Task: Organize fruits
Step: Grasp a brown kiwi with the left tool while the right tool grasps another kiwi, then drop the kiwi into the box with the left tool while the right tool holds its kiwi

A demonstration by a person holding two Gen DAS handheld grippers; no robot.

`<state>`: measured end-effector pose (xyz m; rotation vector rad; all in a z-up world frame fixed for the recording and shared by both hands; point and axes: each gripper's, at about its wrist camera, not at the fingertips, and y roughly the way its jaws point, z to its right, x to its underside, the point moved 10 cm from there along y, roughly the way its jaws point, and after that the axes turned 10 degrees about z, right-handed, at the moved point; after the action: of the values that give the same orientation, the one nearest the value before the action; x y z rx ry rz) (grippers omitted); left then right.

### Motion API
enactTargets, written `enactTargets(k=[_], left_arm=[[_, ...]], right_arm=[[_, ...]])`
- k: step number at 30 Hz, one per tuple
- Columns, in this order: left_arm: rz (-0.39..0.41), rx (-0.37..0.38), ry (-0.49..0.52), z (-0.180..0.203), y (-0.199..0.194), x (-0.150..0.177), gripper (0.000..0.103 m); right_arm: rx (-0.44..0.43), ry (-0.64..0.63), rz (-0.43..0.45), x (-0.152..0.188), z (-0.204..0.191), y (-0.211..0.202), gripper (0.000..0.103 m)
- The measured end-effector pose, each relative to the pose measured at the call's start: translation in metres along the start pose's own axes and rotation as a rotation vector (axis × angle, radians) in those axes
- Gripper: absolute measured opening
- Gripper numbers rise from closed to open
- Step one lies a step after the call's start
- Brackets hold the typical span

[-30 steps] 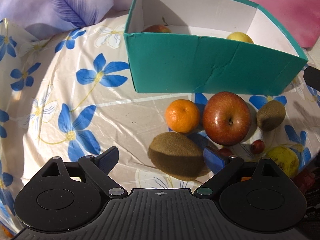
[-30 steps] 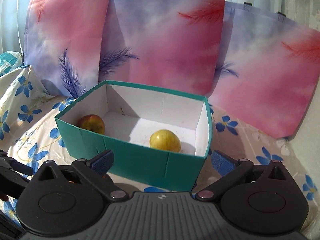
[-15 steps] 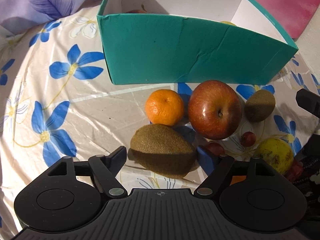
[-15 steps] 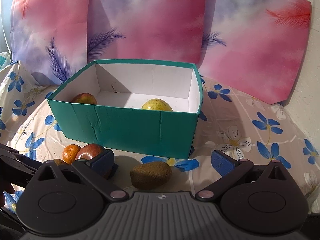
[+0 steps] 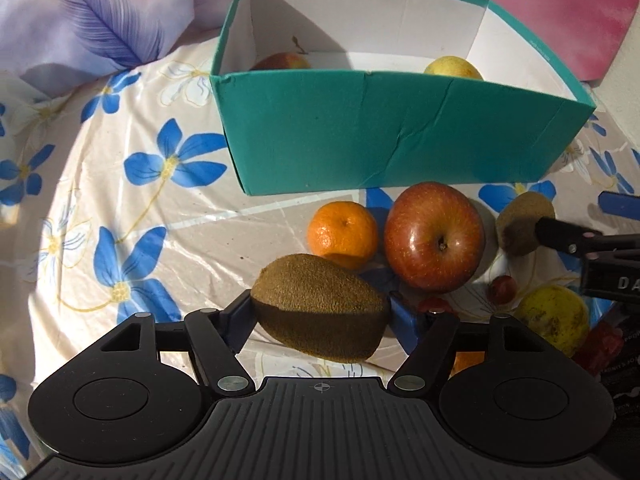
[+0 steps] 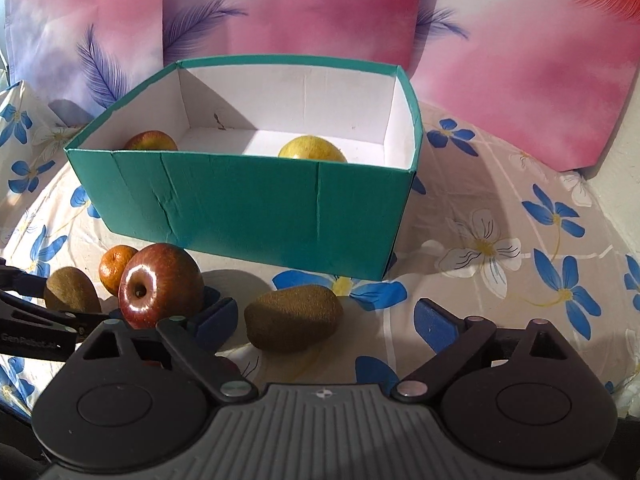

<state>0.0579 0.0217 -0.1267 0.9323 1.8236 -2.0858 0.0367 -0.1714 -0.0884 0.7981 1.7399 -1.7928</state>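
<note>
The teal cardboard box (image 5: 400,136) with white inner walls is hiding most of the two fruits sitting inside it: only the top of a reddish apple (image 6: 151,141) and the crown of a yellow apple (image 6: 312,148) are showing over its creased front wall. In the left wrist view, a small dark red fruit (image 5: 503,289) and a blotchy yellow-green fruit (image 5: 554,318) are lying near the right edge, the latter partly cut off by the other tool.

The left tongs (image 5: 320,314) have just been closing, and their blue pads are pressing both ends of a fuzzy brown oval kiwi (image 5: 320,306) in front of the box. The right tongs (image 6: 324,318) have just been narrowing a little but are standing wide, with a second fuzzy kiwi (image 6: 294,318) lying between the pads, touching neither.

A glossy red apple (image 5: 435,237) and a dimpled orange mandarin (image 5: 342,231) are sitting side by side before the box. Everything is resting on a shiny, wrinkled cream bench cover with blue flowers (image 6: 500,240), backed by pink and violet feather-print panels (image 6: 320,8).
</note>
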Motion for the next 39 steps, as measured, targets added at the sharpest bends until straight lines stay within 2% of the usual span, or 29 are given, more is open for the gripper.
enactTargets(k=[5,8,11,13,14,16,23,30,39], left_arm=[[0.020,-0.003,-0.009,0.004,-0.011,-0.006,0.074],[0.016,-0.009,-0.007,0.006,-0.011,-0.006,0.074],[0.016,-0.005,-0.005,0.011,-0.011,-0.006,0.074],[0.012,-0.003,-0.004,0.013,-0.010,-0.006,0.074],[0.012,-0.003,-0.002,0.014,-0.010,-0.006,0.074],[0.011,-0.004,0.001,0.015,-0.010,-0.006,0.074],[0.044,-0.008,0.037,0.020,-0.019,-0.023,0.074],[0.111,0.003,0.102,0.034,-0.032,-0.056,0.074],[0.192,-0.006,0.123,0.048,-0.040,-0.101,0.074]], right_arm=[[-0.075,-0.023,-0.081,0.006,-0.013,0.018,0.095],[-0.087,-0.049,-0.121,0.009,-0.018,0.030,0.092],[-0.093,-0.058,-0.160,0.013,-0.018,0.039,0.086],[-0.101,-0.040,-0.187,0.017,-0.016,0.046,0.073],[-0.114,-0.022,-0.205,0.020,-0.015,0.050,0.071],[-0.126,-0.023,-0.195,0.019,-0.016,0.051,0.068],[-0.107,0.008,-0.148,0.012,-0.011,0.037,0.067],[-0.122,0.028,-0.046,-0.018,-0.008,0.007,0.067],[-0.103,0.064,0.056,-0.052,0.008,-0.017,0.067]])
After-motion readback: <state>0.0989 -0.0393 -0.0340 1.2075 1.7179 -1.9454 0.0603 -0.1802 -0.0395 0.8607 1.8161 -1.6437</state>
